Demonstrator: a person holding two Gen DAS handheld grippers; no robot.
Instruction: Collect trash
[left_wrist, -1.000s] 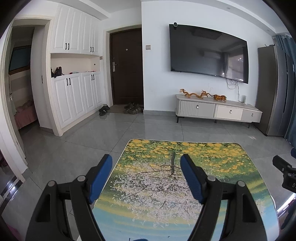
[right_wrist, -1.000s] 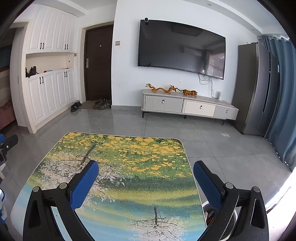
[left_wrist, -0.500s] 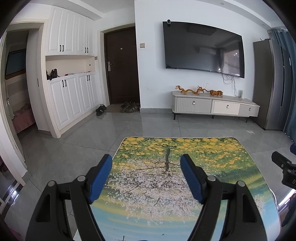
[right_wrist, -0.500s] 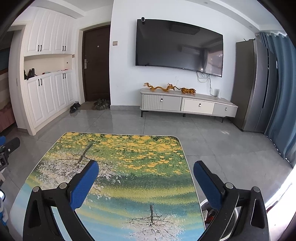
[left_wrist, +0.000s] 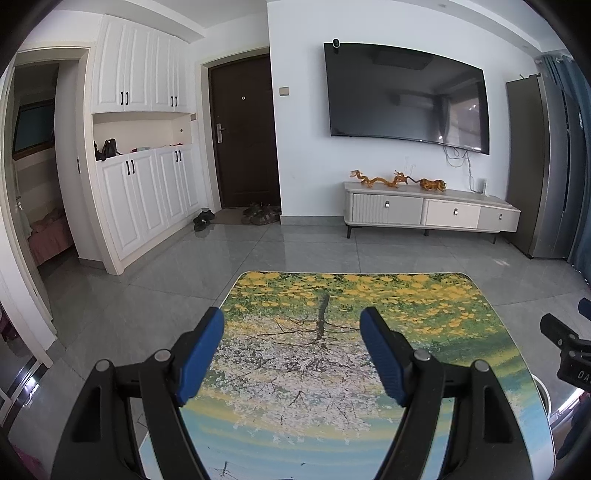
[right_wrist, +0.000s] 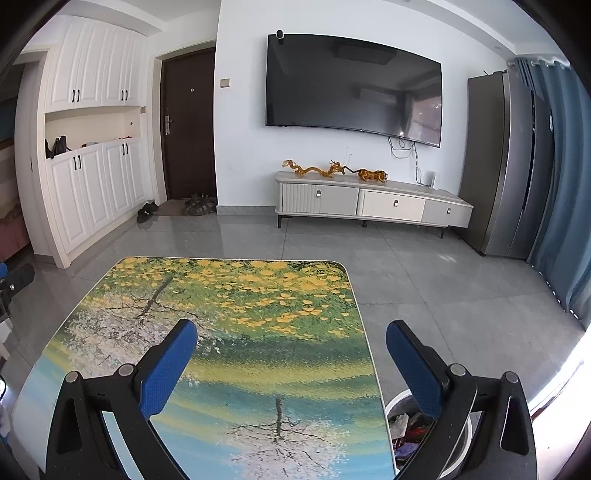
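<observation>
Right wrist view: the right hand-held gripper is held released, blue pads spread wide, nothing between them, above the near half of the bench, whose top carries a printed picture of yellow-leaved trees over water. The trash is seen low on the floor just beside the bench's right near corner, inside a white round trash bin; crumpled wrappers in white, red and purple can be made out, though much of the bin is hidden behind the right finger, so the contents cannot be fully told. The bin lies below and to the right of this gripper, apart from it.

Left wrist view: the left hand-held gripper is likewise released, its fingers parted with only the bench surface seen between them. It is held over the bench's left near part. The other gripper's black body shows at the right edge. A sliver of the white bin rim is seen past the bench's right edge, well apart from the left gripper.

Beyond the bench: grey tiled floor, a wall-mounted television, a low TV cabinet.
</observation>
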